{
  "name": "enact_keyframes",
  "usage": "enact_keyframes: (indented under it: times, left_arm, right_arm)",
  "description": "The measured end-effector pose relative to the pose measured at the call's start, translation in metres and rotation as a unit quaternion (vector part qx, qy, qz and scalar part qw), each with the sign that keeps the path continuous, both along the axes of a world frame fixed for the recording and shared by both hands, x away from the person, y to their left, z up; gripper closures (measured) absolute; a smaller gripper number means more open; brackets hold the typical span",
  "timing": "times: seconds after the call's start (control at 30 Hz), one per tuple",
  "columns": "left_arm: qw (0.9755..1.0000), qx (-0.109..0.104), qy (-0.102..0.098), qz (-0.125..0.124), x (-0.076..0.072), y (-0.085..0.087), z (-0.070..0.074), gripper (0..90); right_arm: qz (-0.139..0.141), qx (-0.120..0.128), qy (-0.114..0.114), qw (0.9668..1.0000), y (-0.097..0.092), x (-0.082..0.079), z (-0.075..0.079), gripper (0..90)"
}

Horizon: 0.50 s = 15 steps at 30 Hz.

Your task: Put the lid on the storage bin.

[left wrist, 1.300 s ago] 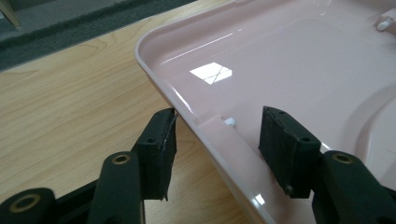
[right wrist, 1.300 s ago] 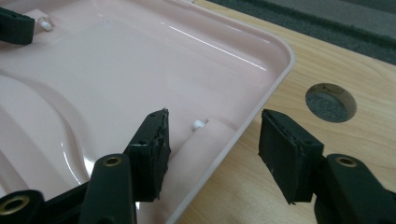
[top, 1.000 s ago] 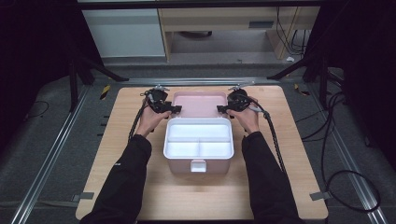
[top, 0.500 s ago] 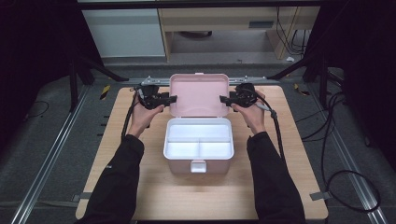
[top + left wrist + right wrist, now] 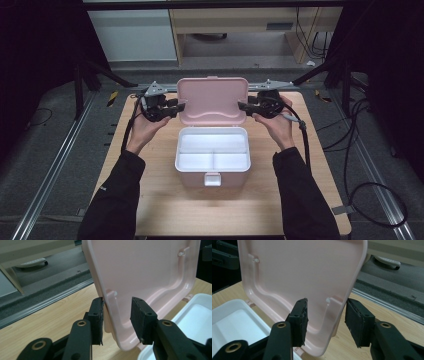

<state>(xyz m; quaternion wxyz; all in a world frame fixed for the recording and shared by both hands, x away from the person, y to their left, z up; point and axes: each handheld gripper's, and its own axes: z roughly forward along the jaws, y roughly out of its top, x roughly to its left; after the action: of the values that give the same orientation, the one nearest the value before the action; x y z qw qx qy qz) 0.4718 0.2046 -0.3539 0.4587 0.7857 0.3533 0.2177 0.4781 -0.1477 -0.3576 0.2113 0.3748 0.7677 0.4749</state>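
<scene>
Straddling the two side edges of the pink lid [image 5: 212,101], the left gripper [image 5: 174,106] and the right gripper [image 5: 243,106] each have one rim between their jaws. The jaws have just been closing. In the left gripper view one pad touches the rim's outer face while the other stands off, so no clamp yet; in the right gripper view both pads stand clear of the rim. The lid stands nearly upright behind the open box [image 5: 212,156], its long axis running from one gripper to the other, each hand equally near its own edge. Count: one lid, one box with three white compartments, two grippers, on one wooden table [image 5: 320,165].
</scene>
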Motion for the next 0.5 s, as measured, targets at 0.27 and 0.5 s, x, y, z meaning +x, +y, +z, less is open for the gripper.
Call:
enact_keyframes:
  times: [0.27,0.5]
  left_arm:
    - [0.9996,0.024,-0.010,-0.008,-0.019,-0.001,0.000,62.9]
    - [0.9997,0.022,-0.009,-0.009,-0.028,0.000,0.001,64.7]
  right_arm:
    - [-0.003,-0.002,-0.002,1.0000,-0.005,-0.021,0.000,67.8]
    - [-0.003,-0.007,0.000,1.0000,-0.006,-0.029,0.002,71.0]
